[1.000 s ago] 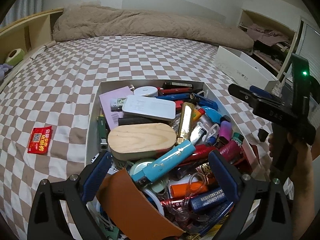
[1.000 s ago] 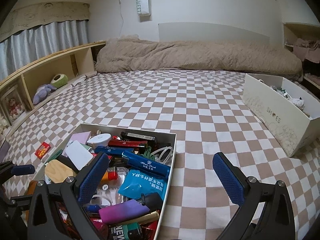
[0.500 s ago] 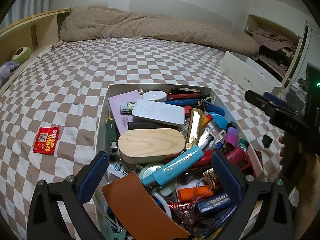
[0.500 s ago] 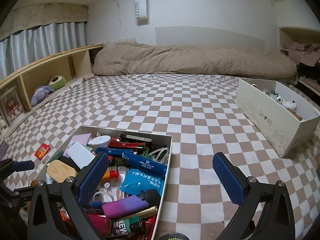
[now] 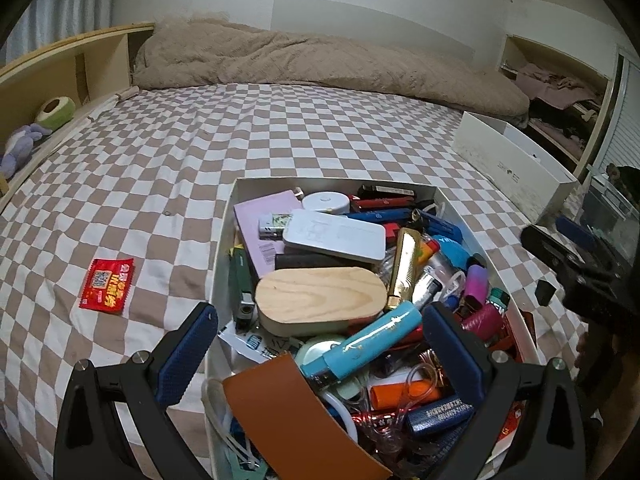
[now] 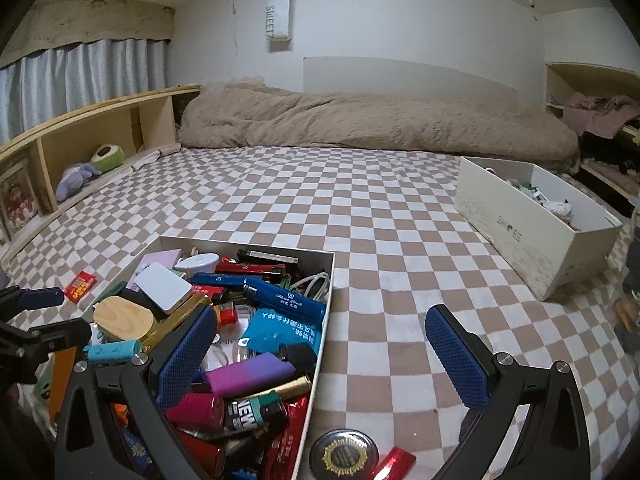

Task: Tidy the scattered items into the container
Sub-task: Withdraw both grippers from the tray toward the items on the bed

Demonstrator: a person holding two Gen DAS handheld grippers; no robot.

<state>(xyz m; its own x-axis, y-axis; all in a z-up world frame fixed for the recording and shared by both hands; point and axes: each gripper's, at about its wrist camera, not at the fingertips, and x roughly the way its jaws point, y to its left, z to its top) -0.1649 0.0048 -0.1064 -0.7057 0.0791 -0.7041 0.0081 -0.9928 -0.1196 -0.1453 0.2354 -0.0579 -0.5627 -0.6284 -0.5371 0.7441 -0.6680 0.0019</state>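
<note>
White container (image 5: 224, 264), on the checkered bedspread (image 5: 280, 132), heaped with lighters, cases and a wooden-lidded box (image 5: 320, 300). Left gripper (image 5: 320, 344): jaws wide apart, empty, over the container's near end. Right gripper (image 6: 320, 344): jaws wide apart, empty, straddling the container's right wall. Loose outside: red packet (image 5: 106, 286); round black tin (image 6: 344, 456) and red lighter (image 6: 394, 466), beside the right wall.

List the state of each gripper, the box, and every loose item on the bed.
Left gripper: open, empty, over the box.
Right gripper: open, empty.
White cardboard box: full, heaped.
Red sachet: flat on the bedsheet, outside the box.
Round black badge: outside the box.
Red foil stick: outside, beside the badge.
</note>
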